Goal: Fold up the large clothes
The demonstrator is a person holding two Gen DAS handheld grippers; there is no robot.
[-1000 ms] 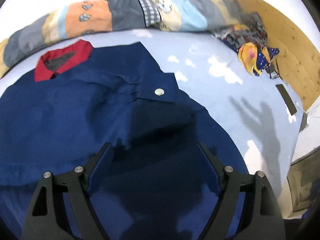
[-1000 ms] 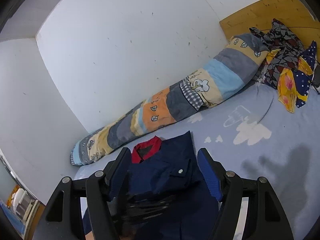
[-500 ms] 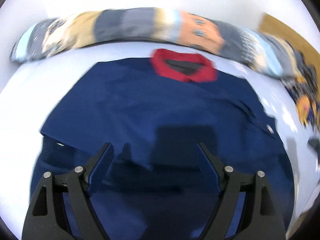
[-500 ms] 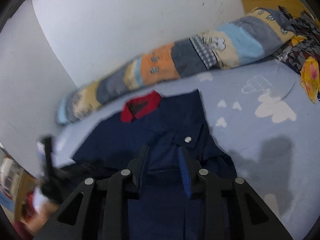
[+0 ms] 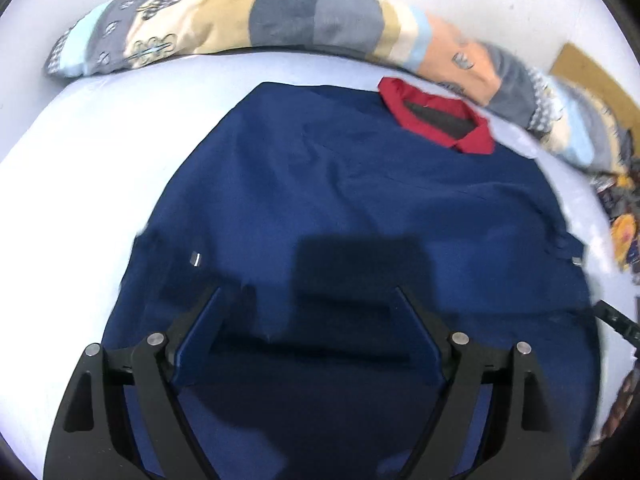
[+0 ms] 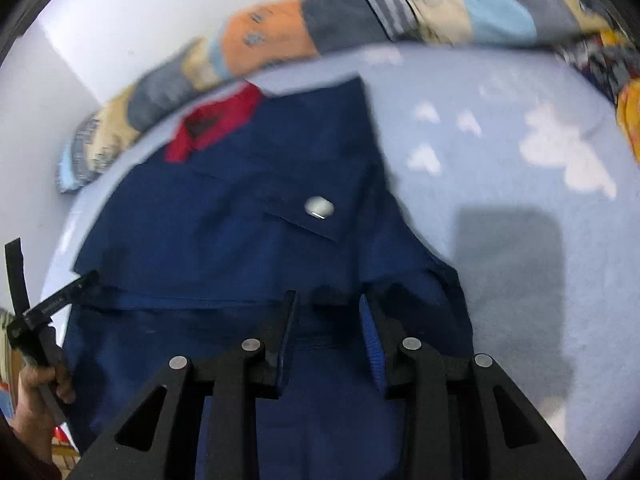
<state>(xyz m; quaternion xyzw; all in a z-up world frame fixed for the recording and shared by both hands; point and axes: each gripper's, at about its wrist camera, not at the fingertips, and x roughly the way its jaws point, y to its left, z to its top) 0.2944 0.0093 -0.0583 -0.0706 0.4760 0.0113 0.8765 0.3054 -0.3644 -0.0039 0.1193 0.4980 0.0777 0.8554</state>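
The left gripper (image 5: 308,304) points down at the navy shirt (image 5: 360,208), its jaws spread wide with nothing pinched between them; both fingers (image 5: 200,332) stand over the fabric. The gripper's shadow falls on the cloth directly ahead of the fingertips. Farther ahead and to the right lies the red collar (image 5: 436,116). A small metal snap (image 5: 196,258) sits just ahead of the left finger. Beyond the shirt, a patchwork bolster (image 5: 280,20) runs across the far edge of the pale blue bedsheet (image 5: 100,140).

light: bright, overhead | shadows: hard-edged on cloth | blur: motion, edges | distortion: fisheye
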